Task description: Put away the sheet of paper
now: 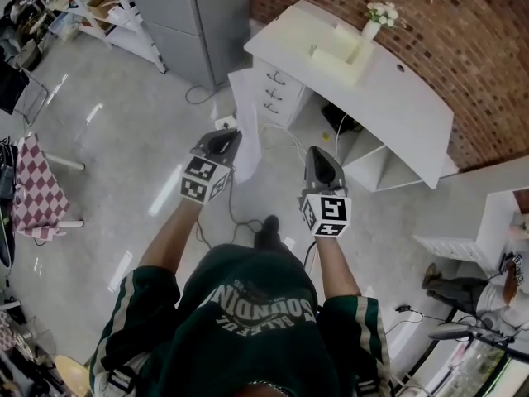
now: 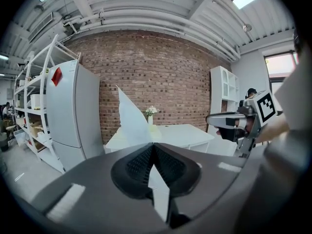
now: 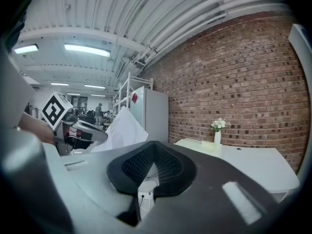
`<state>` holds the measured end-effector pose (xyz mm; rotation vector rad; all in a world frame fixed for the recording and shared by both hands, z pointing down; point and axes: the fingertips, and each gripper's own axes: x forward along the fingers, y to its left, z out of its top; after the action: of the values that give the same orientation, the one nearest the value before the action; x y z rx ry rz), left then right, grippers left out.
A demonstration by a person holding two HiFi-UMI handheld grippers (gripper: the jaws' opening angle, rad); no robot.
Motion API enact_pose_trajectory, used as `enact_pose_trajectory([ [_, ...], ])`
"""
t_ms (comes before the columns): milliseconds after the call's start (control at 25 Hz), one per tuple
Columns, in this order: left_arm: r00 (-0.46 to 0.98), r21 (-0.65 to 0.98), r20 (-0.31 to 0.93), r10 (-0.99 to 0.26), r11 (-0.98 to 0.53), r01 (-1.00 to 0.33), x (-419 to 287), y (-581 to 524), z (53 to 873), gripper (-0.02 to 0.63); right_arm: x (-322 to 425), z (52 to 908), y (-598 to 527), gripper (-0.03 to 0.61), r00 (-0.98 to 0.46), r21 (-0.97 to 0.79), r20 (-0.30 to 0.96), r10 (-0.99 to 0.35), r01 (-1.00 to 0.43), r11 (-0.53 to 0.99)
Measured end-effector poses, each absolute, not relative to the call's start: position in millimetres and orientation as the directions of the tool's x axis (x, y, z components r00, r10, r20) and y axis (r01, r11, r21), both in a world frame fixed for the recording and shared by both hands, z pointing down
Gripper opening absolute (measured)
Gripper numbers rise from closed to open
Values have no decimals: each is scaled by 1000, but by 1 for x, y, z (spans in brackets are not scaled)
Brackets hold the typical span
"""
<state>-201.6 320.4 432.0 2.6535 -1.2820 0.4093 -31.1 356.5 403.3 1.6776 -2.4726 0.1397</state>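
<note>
A white sheet of paper [image 1: 246, 118] hangs upright from my left gripper [image 1: 230, 136], which is shut on its lower edge. In the left gripper view the sheet [image 2: 132, 122] rises as a pointed flap out of the closed jaws of the left gripper [image 2: 154, 146]. My right gripper [image 1: 317, 150] is held level beside it on the right, apart from the paper, shut with nothing in it. In the right gripper view the tips of the right gripper [image 3: 155, 143] meet, and the sheet [image 3: 124, 130] shows off to the left.
A white desk [image 1: 405, 106] stands along the brick wall, with a vase of flowers [image 1: 377, 19] and a drawer unit [image 1: 277, 89] under it. A grey cabinet [image 1: 198, 23] is at the back. Cables [image 1: 240, 213] and a floor socket [image 1: 225, 123] lie below the grippers.
</note>
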Motion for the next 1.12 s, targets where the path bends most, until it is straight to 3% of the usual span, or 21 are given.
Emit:
enact_pose_trajectory([
  [1120,545,36,324,-773,-566,-824,-126,214,432,11,49,404,243,0,-414,-11,165,-895,-908,418],
])
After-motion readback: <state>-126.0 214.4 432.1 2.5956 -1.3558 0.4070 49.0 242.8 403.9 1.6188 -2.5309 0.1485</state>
